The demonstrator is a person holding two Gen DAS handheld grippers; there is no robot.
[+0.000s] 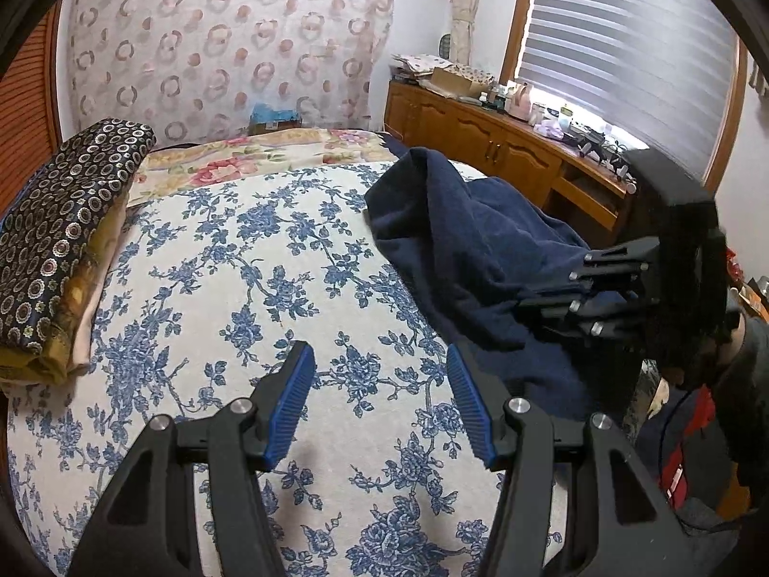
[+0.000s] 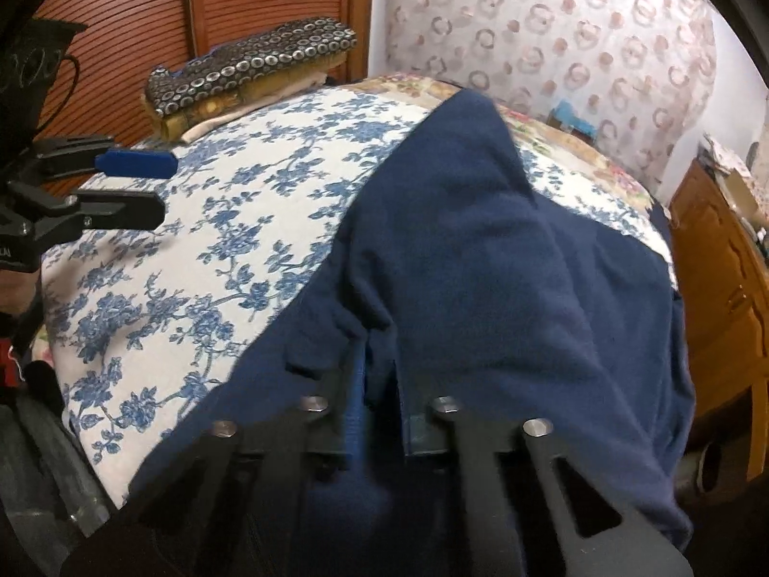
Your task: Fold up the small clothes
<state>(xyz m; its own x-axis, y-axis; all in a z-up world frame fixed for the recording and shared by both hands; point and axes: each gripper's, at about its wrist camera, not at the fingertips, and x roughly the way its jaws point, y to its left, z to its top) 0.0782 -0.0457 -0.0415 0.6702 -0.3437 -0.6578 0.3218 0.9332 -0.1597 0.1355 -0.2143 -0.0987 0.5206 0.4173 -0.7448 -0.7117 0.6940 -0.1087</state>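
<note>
Two tools in view, one dark garment on the bed. Navy garment (image 2: 504, 259) heaped on right side of blue-floral bedspread (image 1: 230, 288), near edge spilling over bed's side, far end peaked up toward headboard wall. Not yet flattened, no fold visible.

Right tool (image 2: 379, 384) closed down on a bunched ridge of the navy cloth at its near edge; fabric pinched between the pads, tips buried in the folds. Same tool visible from left wrist view (image 1: 576, 298), sunk into the heap.

Left tool (image 1: 379, 394) standing apart, blue ribbed pads (image 1: 293, 408) with nothing between them, hovering over bare bedspread just left of the garment. Not touching cloth.

Handling, as judgement: thick, fleecy-looking knit, soft and limp, likely light but bulky. Will sag and drape from any single pinch, no stiffness to hold shape. Matte surface, so slip from ribbed pads unlikely, though a thick bunch may pull out layer by layer. Nothing fragile.

Hold points: best at a true edge or corner, single layer or hem, not mid-heap. Second pinch by left tool wanted on the same edge, well apart from the right, to spread it flat. Which part of the garment is which cannot tell.

Patterned folded bedding (image 1: 62, 240) stacked at left edge, well apart.
</note>
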